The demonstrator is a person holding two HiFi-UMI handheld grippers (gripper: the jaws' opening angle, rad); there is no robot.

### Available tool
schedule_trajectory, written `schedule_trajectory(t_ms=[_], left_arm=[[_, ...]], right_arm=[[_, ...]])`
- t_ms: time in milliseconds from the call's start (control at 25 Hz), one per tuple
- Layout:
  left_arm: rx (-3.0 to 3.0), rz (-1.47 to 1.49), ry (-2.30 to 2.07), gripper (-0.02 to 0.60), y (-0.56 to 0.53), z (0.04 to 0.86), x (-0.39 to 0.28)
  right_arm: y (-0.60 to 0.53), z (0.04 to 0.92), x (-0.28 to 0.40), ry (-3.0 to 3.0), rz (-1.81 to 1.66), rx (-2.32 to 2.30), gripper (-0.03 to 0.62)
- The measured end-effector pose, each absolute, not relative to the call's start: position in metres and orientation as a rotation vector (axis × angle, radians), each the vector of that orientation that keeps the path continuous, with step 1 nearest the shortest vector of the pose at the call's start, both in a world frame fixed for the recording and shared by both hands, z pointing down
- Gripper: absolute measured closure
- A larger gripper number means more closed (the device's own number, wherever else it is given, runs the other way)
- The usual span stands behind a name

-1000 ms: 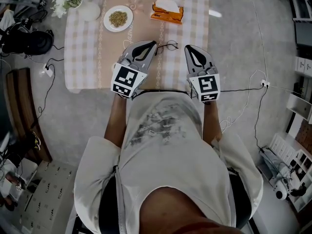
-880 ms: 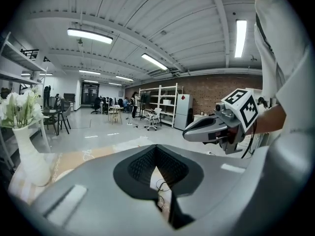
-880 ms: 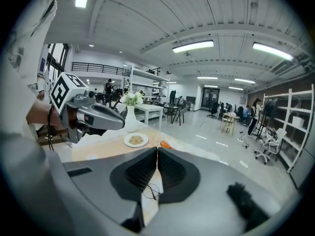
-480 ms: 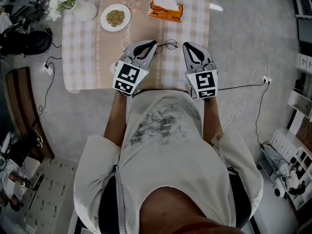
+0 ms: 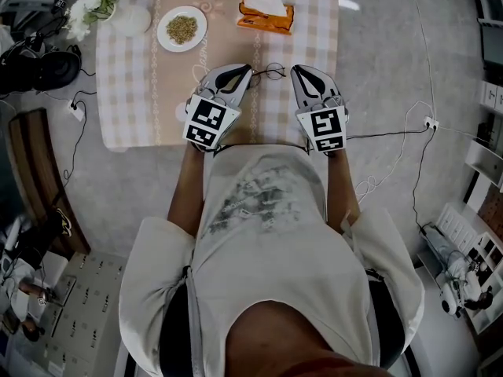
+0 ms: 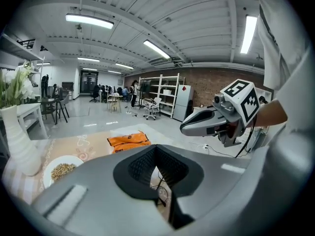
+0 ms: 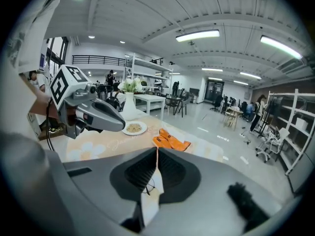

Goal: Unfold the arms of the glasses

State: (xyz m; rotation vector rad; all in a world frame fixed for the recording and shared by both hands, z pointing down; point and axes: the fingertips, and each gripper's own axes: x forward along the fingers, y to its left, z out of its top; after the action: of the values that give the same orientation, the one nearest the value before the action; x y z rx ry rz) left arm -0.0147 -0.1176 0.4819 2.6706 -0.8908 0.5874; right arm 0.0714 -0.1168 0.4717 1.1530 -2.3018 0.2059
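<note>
Thin-rimmed round glasses (image 5: pixel 272 71) lie on the checked tablecloth (image 5: pixel 130 93), a little beyond the near edge. My left gripper (image 5: pixel 248 69) is shut, its tip just left of the glasses and nothing between its jaws. My right gripper (image 5: pixel 295 71) is also shut and empty, its tip just right of them. In the left gripper view the glasses (image 6: pixel 160 194) show through the gap below the closed left gripper (image 6: pixel 156 149), with the right gripper (image 6: pixel 183 128) beyond. In the right gripper view the glasses (image 7: pixel 146 185) show below the closed right gripper (image 7: pixel 157 150).
Farther back on the table are an orange tissue pack (image 5: pixel 266 14), a white plate of grains (image 5: pixel 181 28) and a white vase with flowers (image 5: pixel 128 18). Cables run over the floor (image 5: pixel 393 148) to the right of the table.
Both grippers have sunk a little toward the table. The right gripper's tip has drawn closer to the glasses. Both stay shut, and the glasses have not moved.
</note>
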Motion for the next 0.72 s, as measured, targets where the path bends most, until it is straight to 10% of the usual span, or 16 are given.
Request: schedule_trajectory(t_ms=[720], left_arm=[[2.602,0.731,-0.806,0.555,-0.117,0.533,-0.004]], right_arm=[[-0.129,0.508,0.071,-2.293,0.316,1.081,0.576]])
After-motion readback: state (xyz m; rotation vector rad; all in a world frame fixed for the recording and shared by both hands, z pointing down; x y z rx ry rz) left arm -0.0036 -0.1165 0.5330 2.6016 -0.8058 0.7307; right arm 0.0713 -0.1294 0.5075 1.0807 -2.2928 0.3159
